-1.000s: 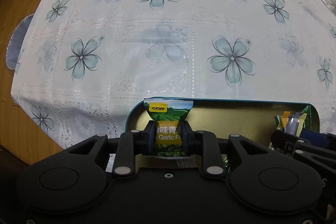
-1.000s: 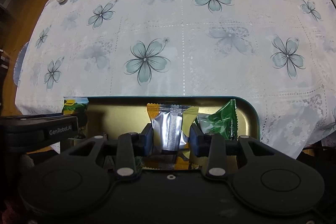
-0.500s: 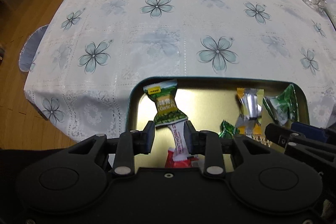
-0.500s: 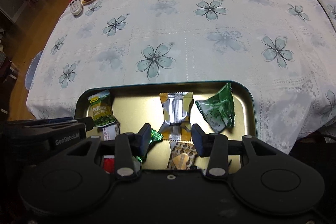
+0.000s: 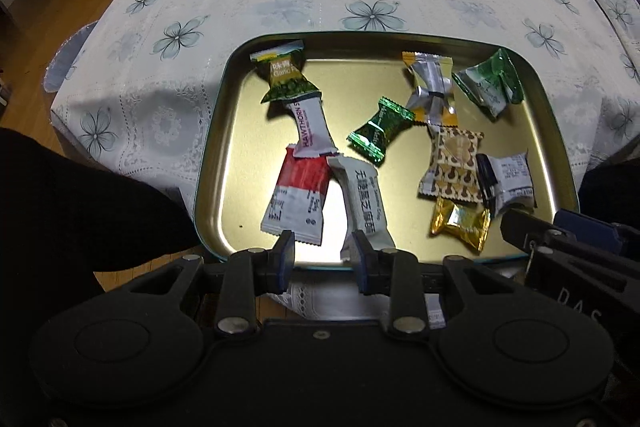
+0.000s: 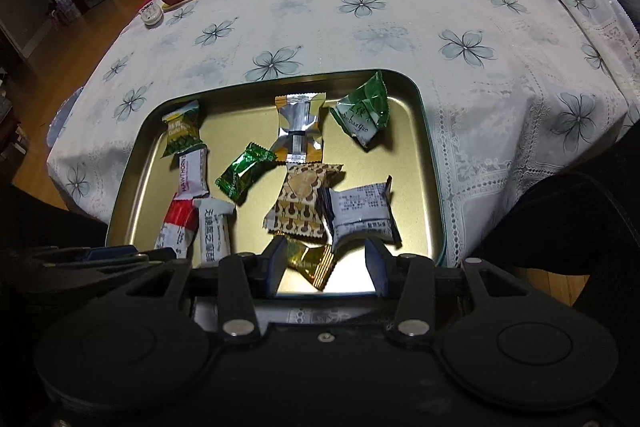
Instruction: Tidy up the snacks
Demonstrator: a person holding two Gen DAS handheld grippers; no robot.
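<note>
1. While both grippers hang over the tin's (image 5: 208,163) near rim, each has its jaws apart and holds nothing: the left gripper (image 5: 324,255) and the right gripper (image 6: 326,269).
2. Just ahead of the left gripper lies the white bar (image 5: 366,203), its long axis running away from the jaws.
3. Between the right gripper's fingers shows the gold candy (image 6: 314,259), so that hand is nearer to it.
4. Farther off in the tin lie the green candy (image 5: 380,129) and the pea pack (image 5: 284,77).

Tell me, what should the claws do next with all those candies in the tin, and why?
Probably bring the left claw down onto the white packet just ahead of it. Both claws are empty, the right claw too, and the snacks lie jumbled in the tin tray, some overlapping, so sorting can start with the nearest one.
</note>
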